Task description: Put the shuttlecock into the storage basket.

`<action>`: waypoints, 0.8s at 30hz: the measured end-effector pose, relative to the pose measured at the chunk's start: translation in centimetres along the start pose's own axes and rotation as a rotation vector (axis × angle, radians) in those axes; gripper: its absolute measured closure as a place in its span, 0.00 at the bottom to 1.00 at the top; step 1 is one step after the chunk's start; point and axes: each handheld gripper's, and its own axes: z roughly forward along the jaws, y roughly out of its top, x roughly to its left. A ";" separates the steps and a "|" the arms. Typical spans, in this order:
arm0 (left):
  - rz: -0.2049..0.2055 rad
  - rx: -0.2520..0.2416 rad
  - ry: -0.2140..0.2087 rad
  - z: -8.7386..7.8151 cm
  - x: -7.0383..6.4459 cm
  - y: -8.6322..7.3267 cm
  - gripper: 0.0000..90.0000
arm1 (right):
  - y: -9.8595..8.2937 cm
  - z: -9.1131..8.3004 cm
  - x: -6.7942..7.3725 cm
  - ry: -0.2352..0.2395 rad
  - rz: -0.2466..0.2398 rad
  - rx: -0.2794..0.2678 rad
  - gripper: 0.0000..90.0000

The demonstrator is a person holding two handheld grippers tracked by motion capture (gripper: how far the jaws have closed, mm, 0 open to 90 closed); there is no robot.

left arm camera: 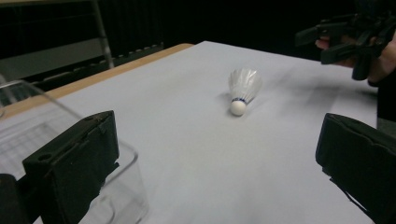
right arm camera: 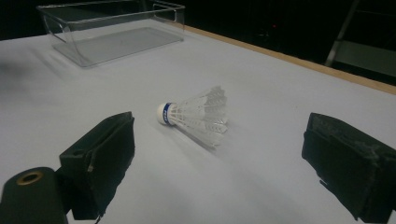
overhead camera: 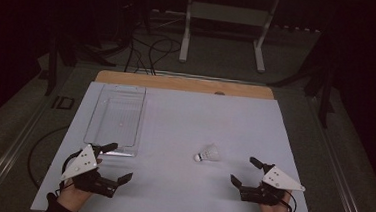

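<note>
A white shuttlecock (overhead camera: 208, 153) lies on its side on the white table sheet (overhead camera: 185, 116), cork end toward the left. In the right gripper view the shuttlecock (right arm camera: 198, 115) rests just ahead of the wide-apart jaws. My right gripper (overhead camera: 243, 171) stands open near the front right, a short way right of the shuttlecock. My left gripper (overhead camera: 120, 161) is open at the front left, beside the near end of a clear plastic bin (overhead camera: 116, 117). From the left gripper view the shuttlecock (left arm camera: 243, 88) lies farther off, with the right gripper (left arm camera: 348, 39) beyond it.
The clear bin (right arm camera: 112, 32) is empty and stands lengthwise along the table's left side. A wooden table edge (overhead camera: 185, 83) runs along the back. Cables and a white metal stand (overhead camera: 226, 28) are on the floor behind.
</note>
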 end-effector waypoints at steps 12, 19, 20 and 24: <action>0.018 0.039 -0.047 1.5 0.1 2.5 0.00 | 0.0 0.0 0.0 0.017 0.013 -0.001 0.11; 0.040 0.068 -0.074 2.6 -0.1 3.6 0.00 | 0.1 0.0 0.1 0.020 0.011 -0.002 0.11; 0.047 0.074 -0.081 2.8 -0.2 3.7 0.00 | 0.1 0.0 0.0 0.020 0.013 -0.002 0.11; 0.056 0.095 -0.114 3.9 -0.6 4.1 0.00 | 0.1 0.0 0.0 0.025 0.013 0.000 0.11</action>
